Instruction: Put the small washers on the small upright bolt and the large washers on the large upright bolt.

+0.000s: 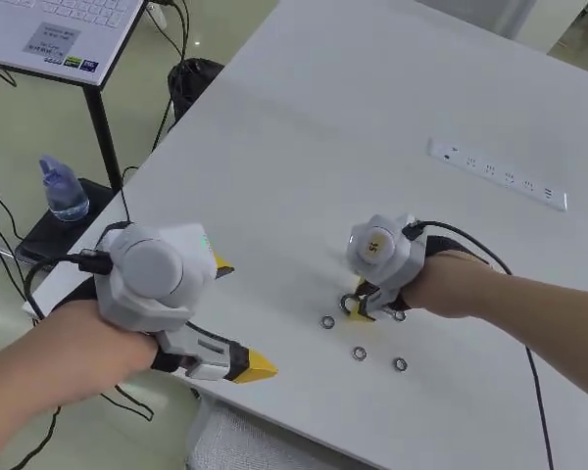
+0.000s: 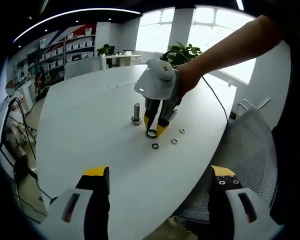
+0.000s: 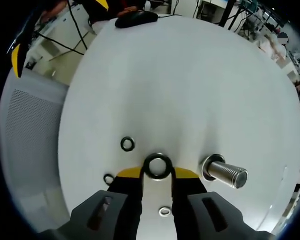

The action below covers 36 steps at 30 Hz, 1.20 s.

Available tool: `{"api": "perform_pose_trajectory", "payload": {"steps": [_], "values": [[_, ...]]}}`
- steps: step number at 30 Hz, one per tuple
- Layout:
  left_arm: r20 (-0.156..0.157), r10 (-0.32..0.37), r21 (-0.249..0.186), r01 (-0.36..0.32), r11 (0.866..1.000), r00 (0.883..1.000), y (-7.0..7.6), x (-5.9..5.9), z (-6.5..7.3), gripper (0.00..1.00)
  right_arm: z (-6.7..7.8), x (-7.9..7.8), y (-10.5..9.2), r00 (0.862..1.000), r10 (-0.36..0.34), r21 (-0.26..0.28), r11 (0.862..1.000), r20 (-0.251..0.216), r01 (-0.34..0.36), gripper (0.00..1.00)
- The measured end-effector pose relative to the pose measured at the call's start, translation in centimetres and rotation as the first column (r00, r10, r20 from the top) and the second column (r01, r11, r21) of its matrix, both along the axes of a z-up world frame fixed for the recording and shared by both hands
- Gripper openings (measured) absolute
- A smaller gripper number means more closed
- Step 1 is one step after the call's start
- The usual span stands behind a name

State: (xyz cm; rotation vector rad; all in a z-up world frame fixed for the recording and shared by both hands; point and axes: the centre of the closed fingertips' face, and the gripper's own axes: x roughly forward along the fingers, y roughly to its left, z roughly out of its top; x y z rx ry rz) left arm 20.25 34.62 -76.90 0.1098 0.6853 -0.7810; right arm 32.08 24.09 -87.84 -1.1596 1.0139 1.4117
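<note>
While the smooth white tabletop [image 1: 353, 117] lies bare across most of its width, your work sits near its close edge. Your left hand-held gripper [image 1: 240, 315] hangs released at that edge, its yellow-tipped jaws spread wide with nothing between them, well apart from the parts. Your right hand-held gripper [image 3: 157, 173] points down at the tabletop and appears clenched on the large washer [image 3: 157, 156], a flat dark metal ring pinched edge to edge between the yellow tips; you cannot tell whether the ring has left the surface. The large upright bolt [image 3: 226, 173] is what the coming move turns on. In the right gripper view it stands near, off to the right of those jaws. It is a grey steel cylinder, head down, with its long axis straight up, so the ring will likely need to travel sideways and come over the top flat, hole centred. Your right hand is much the nearer. Smaller loose washers [image 3: 127, 144], thin rings lying flat, are scattered just beside the jaws.
</note>
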Motion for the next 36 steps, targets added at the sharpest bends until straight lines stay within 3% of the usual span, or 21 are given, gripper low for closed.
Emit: {"api": "perform_pose_trajectory", "payload": {"steps": [5, 11, 26, 30, 36], "values": [[0.008, 0.009, -0.018, -0.009, 1.000, 1.000, -0.1, 0.3, 0.3, 0.81, 0.8, 0.2, -0.1, 0.998, -0.055, 0.009, 0.998, -0.029, 0.056, 0.21], [0.017, 0.004, -0.009, -0.004, 1.000, 1.000, -0.1, 0.5, 0.3, 0.82, 1.7, 0.4, -1.0, 0.997, -0.074, 0.004, 0.997, -0.014, 0.074, 0.21], [0.025, -0.005, -0.020, 0.006, 1.000, 1.000, -1.0, 0.7, 0.7, 0.81, 4.9, 0.5, -3.2, 0.995, -0.097, 0.000, 0.995, 0.012, 0.097, 0.21], [0.020, -0.003, -0.026, 0.004, 1.000, 1.000, -1.0, 0.6, 0.8, 0.81, 5.6, 0.7, -3.8, 0.998, -0.058, -0.021, 0.998, 0.032, 0.059, 0.21], [0.022, -0.005, -0.018, 0.006, 1.000, 1.000, -1.0, 0.8, 0.8, 0.81, 7.1, 1.8, -4.5, 0.997, -0.066, -0.016, 0.998, 0.043, 0.066, 0.21]]}}
